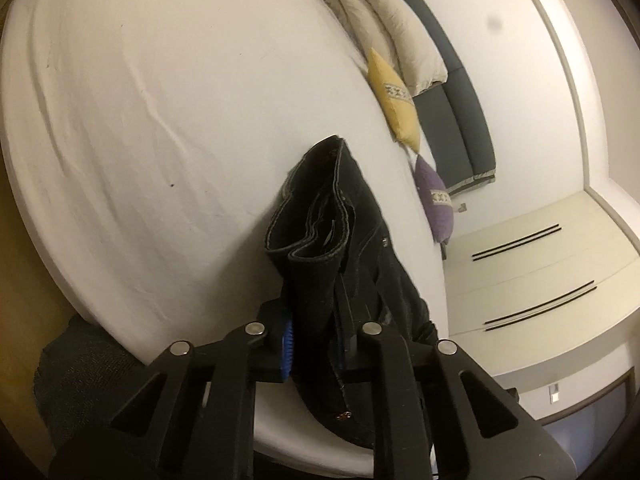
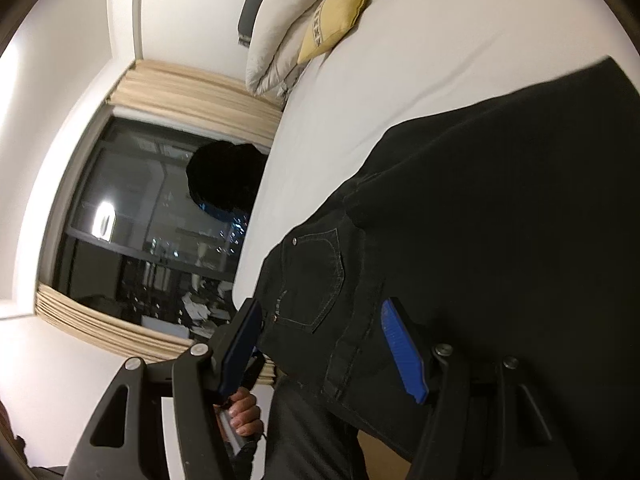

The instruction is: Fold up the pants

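Note:
Black pants [image 1: 340, 240] lie on the white bed [image 1: 160, 120] near its edge. In the left wrist view my left gripper [image 1: 316, 340] is shut on a bunched stack of the pants' hems, which rise between its fingers. In the right wrist view the pants [image 2: 500, 208] spread flat, back pocket up. My right gripper [image 2: 324, 344] is open; its blue pads [image 2: 402, 344] straddle the waist end at the bed's edge, not pinching the cloth.
A yellow cushion [image 1: 394, 98], a purple cushion [image 1: 436, 200] and beige pillows [image 1: 384, 24] lie at the head of the bed. A dark window [image 2: 140, 220] with beige blinds is beside the bed. The other handle and a hand [image 2: 244, 412] show low.

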The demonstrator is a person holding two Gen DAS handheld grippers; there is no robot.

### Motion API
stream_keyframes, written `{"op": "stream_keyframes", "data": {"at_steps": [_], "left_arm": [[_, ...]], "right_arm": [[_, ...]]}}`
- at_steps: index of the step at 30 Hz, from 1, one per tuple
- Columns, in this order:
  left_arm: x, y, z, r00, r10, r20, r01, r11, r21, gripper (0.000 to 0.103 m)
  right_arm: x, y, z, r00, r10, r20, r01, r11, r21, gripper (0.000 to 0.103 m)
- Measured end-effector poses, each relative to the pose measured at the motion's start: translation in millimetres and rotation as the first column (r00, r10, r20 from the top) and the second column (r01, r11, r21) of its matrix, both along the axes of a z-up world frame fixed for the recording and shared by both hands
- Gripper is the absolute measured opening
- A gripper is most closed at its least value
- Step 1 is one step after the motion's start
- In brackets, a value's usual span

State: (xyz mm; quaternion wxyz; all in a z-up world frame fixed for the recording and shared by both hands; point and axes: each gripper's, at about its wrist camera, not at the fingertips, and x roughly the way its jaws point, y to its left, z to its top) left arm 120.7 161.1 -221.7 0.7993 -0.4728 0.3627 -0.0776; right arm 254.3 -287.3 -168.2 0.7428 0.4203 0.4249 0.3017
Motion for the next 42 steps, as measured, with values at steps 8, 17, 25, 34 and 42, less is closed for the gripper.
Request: {"op": "stream_keyframes", "data": {"at_steps": [8,17,25,34,42], "left_arm": [[-20.5,2.0,9.7,1.0,0.011,-0.002,-0.011,1.0,0.02,0.012],[-19.1,-18.5,48.1,0.999,-0.022,0.038,0.017,0.992,0.126,0.011],[-8.0,-69.7,106.9,0.982,-0.14,0.129,0.096,0.95,0.298,0.011],[-7.2,-189.2,171.3,0.898,-0.388,0.208,0.246,0.834,0.493,0.011],[-28.8,-351.3,143.8,0.738,-0.667,0.102,0.467,0.613,0.637,0.011]], "right_arm": [[12.0,23.3,-0.5,0.999,0.041,-0.014,-0.042,0.995,-0.095,0.066],[57.6,45.0,-39.1,0.983,0.095,-0.157,-0.103,0.994,-0.043,0.04],[59.9,33.4,-65.2,0.974,0.057,-0.22,-0.073,0.995,-0.065,0.0],[54.8,17.1,-52.9,0.967,0.079,-0.241,-0.078,0.997,0.013,0.024],[19.9,-114.8,-2.4,0.984,-0.113,-0.139,0.151,0.941,0.303,0.094]]}}
